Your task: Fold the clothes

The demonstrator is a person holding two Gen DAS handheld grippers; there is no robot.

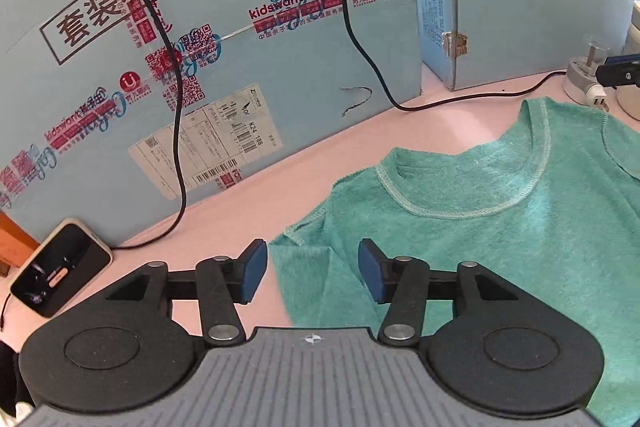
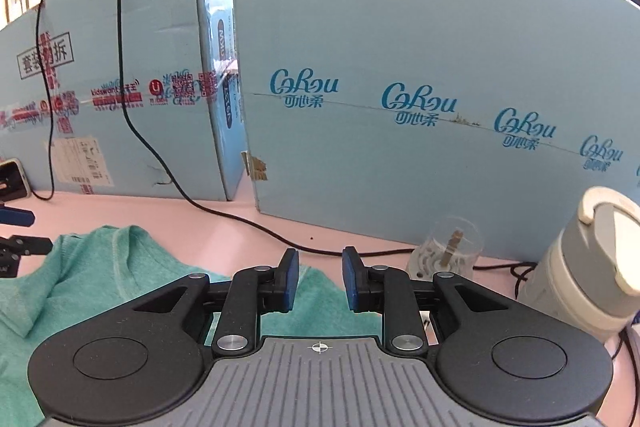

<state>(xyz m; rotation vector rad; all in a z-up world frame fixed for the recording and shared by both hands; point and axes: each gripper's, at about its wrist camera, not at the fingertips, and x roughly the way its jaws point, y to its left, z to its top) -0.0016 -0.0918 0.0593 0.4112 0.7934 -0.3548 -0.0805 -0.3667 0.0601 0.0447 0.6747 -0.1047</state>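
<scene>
While the green top (image 1: 500, 227) lies spread on the pink tabletop (image 1: 248, 203), neckline toward the far boxes (image 1: 240, 27), both claws hang empty: left claw (image 1: 312, 271) parted above its left sleeve, right claw (image 2: 320, 277) slightly parted over the right edge, likely lining up grips.

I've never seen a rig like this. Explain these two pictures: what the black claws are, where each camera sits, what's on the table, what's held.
Each claw is a hand-held two-finger gripper with a camera behind its fingers, looking forward. One picture comes from the left gripper, the other from the right gripper. Both stand open, holding nothing. A green shirt lies on the pink table, the left gripper's open fingers just above its sleeve. Blue cardboard boxes stand behind. A phone, a black cable and a white lidded cup lie around.
</scene>
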